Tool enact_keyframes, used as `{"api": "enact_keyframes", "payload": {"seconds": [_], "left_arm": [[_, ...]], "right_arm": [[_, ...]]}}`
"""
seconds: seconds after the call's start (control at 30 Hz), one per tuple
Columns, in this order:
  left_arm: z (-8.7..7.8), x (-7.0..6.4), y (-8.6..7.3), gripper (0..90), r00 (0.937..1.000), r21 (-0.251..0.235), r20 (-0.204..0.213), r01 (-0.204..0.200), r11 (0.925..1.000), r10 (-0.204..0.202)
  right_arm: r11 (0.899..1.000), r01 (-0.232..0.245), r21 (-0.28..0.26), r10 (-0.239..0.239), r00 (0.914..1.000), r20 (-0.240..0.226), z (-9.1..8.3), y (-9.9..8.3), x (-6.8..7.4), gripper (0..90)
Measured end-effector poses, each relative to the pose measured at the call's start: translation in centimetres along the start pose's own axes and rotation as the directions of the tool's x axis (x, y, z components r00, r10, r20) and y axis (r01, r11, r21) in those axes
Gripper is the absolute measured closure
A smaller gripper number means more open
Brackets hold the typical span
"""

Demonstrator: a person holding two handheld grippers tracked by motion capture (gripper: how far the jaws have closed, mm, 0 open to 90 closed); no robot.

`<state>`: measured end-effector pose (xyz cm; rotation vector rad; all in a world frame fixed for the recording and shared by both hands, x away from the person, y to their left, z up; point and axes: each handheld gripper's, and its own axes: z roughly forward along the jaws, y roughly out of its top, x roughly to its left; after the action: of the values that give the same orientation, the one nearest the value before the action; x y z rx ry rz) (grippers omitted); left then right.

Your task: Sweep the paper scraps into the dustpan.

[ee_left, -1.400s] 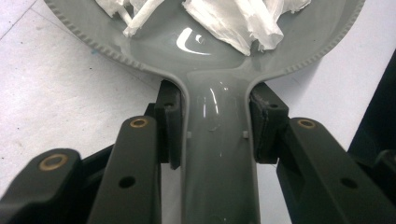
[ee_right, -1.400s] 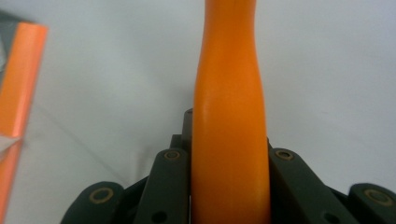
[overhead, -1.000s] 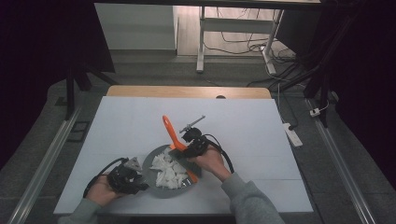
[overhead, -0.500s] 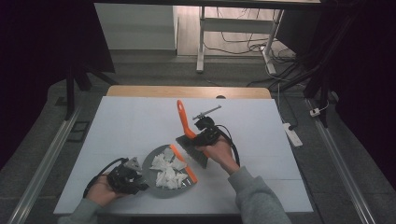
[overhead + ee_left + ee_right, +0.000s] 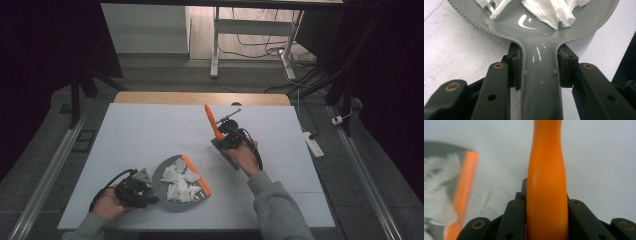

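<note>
Your left gripper (image 5: 134, 190) sits at the near left side of the white table (image 5: 150, 135), and its two black jaws are closed tight on the handle of the grey dustpan (image 5: 165, 172). In the left gripper view the jaw pads (image 5: 515, 66) press against both sides of that smooth grey handle (image 5: 540, 82), just behind the point where it widens into the pan. The dustpan lies flat on the table, its handle toward your left hand (image 5: 107, 205) and its orange lip (image 5: 196, 174) on the far right side, away from the gripper. Torn pieces of white paper (image 5: 179, 181) lie heaped inside the pan, and the left gripper view shows some of those scraps (image 5: 554, 11) resting on the pan floor just beyond the handle.

Your right gripper (image 5: 227, 131) is up and to the right of the dustpan, well apart from it, nearer the middle of the table. Its jaws are clamped on the orange handle of a brush (image 5: 212, 121), which stands tilted, pointing up and away from the pan toward the far edge of the table. In the right gripper view the orange handle (image 5: 546, 182) rises straight up between the two black jaws, held on both sides, and the dustpan's orange lip (image 5: 465, 187) shows blurred at the left, with a few faint paper bits on the table beside it. Your right hand (image 5: 242, 155) is wrapped around the gripper body.
</note>
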<state>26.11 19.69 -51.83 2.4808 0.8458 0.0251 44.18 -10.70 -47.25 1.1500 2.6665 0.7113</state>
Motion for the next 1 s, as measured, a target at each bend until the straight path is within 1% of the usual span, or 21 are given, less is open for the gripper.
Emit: {"api": "enact_keyframes", "payload": {"seconds": [0.07,0.1,0.13,0.23,0.3,0.33,0.37,0.43,0.47,0.5,0.53,0.57,0.6,0.63,0.67,0.73,0.77,0.83,0.9,1.0], "left_arm": [[0.0,0.0,0.0,62.2,1.0,0.0,0.0,0.0,1.0,0.0],[0.0,0.0,0.0,62.2,1.0,-0.002,-0.002,0.003,1.0,-0.003],[0.0,0.0,0.0,62.2,1.0,-0.001,-0.003,0.002,1.0,-0.002],[0.0,0.0,0.0,62.2,1.0,-0.001,-0.001,0.003,1.0,-0.003],[0.0,0.0,0.0,62.2,1.0,0.0,-0.001,0.0,1.0,0.0],[0.0,0.0,0.0,62.2,1.0,0.0,-0.001,-0.001,1.0,0.001],[0.0,0.0,0.0,62.2,1.0,0.0,0.0,0.0,1.0,0.0],[0.0,0.0,0.0,62.2,1.0,0.0,-0.003,0.002,1.0,-0.002],[0.0,-0.1,0.0,62.2,1.0,-0.002,-0.005,0.003,1.0,-0.003],[0.0,-0.1,0.0,62.2,1.0,-0.003,-0.007,0.002,1.0,-0.003],[0.0,-0.1,-0.1,62.2,0.9999,-0.005,-0.01,0.001,1.0,-0.002],[0.0,-0.1,-0.1,62.2,1.0,-0.011,-0.009,0.002,0.9999,-0.002],[0.0,-0.1,-0.2,62.2,1.0,-0.016,-0.009,0.002,0.9999,-0.002],[0.1,-0.1,-0.2,62.2,1.0,-0.019,-0.007,0.002,0.9998,-0.002],[0.1,-0.1,-0.3,62.2,1.0,-0.021,-0.008,0.003,0.9998,-0.003],[0.1,0.0,-0.4,62.2,1.0,-0.029,0.001,0.009,0.9995,-0.009],[0.1,0.0,-0.4,62.2,1.0,-0.03,0.001,0.009,0.9995,-0.009],[0.1,0.0,-0.4,62.3,1.0,-0.03,0.002,0.007,0.9995,-0.007],[0.1,0.0,-0.4,62.3,1.0,-0.031,0.001,0.008,0.9995,-0.008],[0.1,0.0,-0.4,62.2,1.0,-0.03,0.004,0.008,0.9995,-0.008]], "right_arm": [[0.998,0.019,0.063,-0.019,0.9998,-0.007,1.0,0.0,0.6,77.1],[0.996,0.03,0.079,-0.029,0.9995,-0.012,1.2,0.0,0.9,77.1],[0.994,0.044,0.1,-0.041,0.9987,-0.028,1.6,0.1,1.6,77.1],[0.99,0.089,0.106,-0.081,0.9935,-0.08,2.2,0.3,4.0,77.1],[0.987,0.121,0.105,-0.108,0.9864,-0.123,2.4,0.3,5.8,77.1],[0.985,0.138,0.104,-0.118,0.9765,-0.18,2.4,0.2,6.7,77.1],[0.985,0.137,0.102,-0.109,0.9652,-0.237,2.4,0.2,7.7,77.1],[0.978,0.198,0.064,-0.173,0.9452,-0.277,1.9,0.3,9.1,77.1],[0.982,0.184,0.051,-0.161,0.9397,-0.302,1.4,0.4,9.6,77.1],[0.982,0.186,0.024,-0.169,0.9346,-0.313,0.9,0.6,9.8,77.1],[0.982,0.187,0.007,-0.176,0.9343,-0.31,0.5,0.7,9.9,77.1],[0.983,0.182,0.003,-0.173,0.9371,-0.303,0.0,0.8,9.9,77.1],[0.982,0.19,-0.014,-0.185,0.9358,-0.3,-0.3,0.9,9.7,77.1],[0.982,0.188,-0.028,-0.188,0.9379,-0.292,-0.7,1.0,9.5,77.1],[0.98,0.195,-0.044,-0.199,0.938,-0.284,-1.0,1.0,9.3,77.1],[0.977,0.209,-0.051,-0.215,0.9442,-0.249,-1.6,1.0,9.2,77.0],[0.975,0.215,-0.052,-0.221,0.9448,-0.241,-1.7,0.9,9.1,77.1],[0.977,0.203,-0.063,-0.213,0.9473,-0.24,-2.1,0.9,8.8,77.0],[0.979,0.195,-0.068,-0.205,0.9527,-0.224,-2.4,0.8,8.5,77.0],[0.979,0.193,-0.072,-0.204,0.9549,-0.216,-2.6,0.6,8.0,77.0]]}}
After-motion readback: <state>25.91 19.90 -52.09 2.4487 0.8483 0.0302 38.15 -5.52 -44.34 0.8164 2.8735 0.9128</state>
